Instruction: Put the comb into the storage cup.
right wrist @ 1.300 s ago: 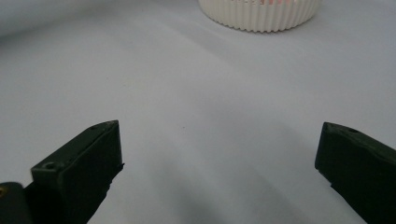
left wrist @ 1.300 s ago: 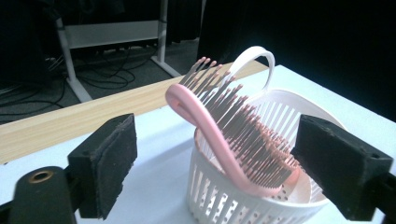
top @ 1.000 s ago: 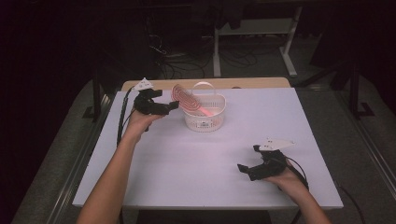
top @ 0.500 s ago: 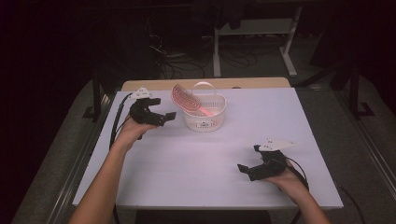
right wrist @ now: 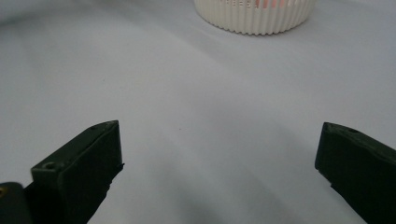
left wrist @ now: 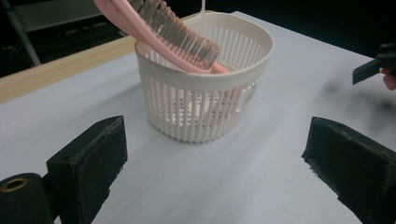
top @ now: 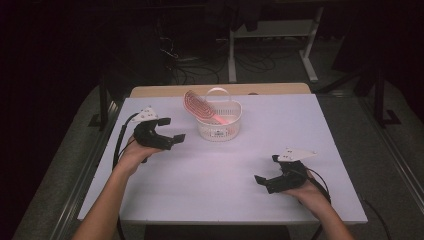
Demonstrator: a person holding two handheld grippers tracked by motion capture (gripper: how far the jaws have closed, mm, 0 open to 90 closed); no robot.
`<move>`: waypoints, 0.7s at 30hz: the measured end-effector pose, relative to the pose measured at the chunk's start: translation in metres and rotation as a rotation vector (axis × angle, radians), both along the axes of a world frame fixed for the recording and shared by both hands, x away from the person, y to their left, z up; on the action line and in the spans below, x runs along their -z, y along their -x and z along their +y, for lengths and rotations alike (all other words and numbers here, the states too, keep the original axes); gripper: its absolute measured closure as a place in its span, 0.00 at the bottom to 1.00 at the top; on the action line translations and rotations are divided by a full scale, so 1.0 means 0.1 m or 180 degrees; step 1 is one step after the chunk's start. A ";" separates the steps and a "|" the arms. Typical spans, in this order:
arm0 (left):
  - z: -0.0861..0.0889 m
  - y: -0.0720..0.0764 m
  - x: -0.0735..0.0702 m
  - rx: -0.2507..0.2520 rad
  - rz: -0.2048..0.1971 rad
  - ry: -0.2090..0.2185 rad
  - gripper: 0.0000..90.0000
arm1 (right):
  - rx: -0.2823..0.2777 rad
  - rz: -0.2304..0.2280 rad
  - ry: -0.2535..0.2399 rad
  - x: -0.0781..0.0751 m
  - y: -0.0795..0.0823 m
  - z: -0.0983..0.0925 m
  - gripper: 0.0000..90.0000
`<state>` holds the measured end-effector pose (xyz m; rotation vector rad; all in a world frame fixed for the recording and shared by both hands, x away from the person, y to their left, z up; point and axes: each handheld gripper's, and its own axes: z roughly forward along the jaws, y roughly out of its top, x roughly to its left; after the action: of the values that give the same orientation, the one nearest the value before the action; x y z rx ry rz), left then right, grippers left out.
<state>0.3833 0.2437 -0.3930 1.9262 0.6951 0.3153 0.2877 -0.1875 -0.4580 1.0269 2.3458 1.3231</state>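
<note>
While both claws stand empty, these notes cover the pink hairbrush and its basket.

Hairbrush: the pink hairbrush (top: 200,106) leans in the white slatted basket (top: 218,127), handle end down inside, bristled head up over the rim toward the far left.
Basket: it stands on the counter (top: 320,125) toward the far side, left of middle, with its thin loop handle upright.
Left claw: the left claw (top: 171,141) hovers just left of the basket, jaws wide apart, nothing between them; in the left gripper view the basket (left wrist: 205,88) and the brush head (left wrist: 173,28) sit ahead of the gap.
Right claw: the right claw (top: 264,180) rests low at the near right, well apart from the basket, jaws apart and empty.
Step in hand (judgement): the left claw seems set either to take the brush or to leave it placed.
Doing it well: if taking it, come in above the rim and close on the brush neck, not the bristles.
Risk: the basket looks light and may tip or slide; pull along the brush's lean.
Support: the right claw could steady the basket wall if it shifts.
</note>
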 end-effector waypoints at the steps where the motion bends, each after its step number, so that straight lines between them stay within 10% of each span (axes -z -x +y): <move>1: 0.01 0.02 0.01 0.0002 0.0006 0.0002 0.06 | -0.0004 0.0001 0.0001 0.00 0.00 0.00 0.00; 21: 0.15 0.47 0.24 0.0162 0.0059 -0.0053 0.00 | -0.0037 -0.0003 0.0004 -0.01 -0.02 -0.01 0.00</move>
<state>0.3361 0.2589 -0.4170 1.9614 0.6565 0.2726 0.2893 -0.1882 -0.4570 1.0134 2.3550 1.3261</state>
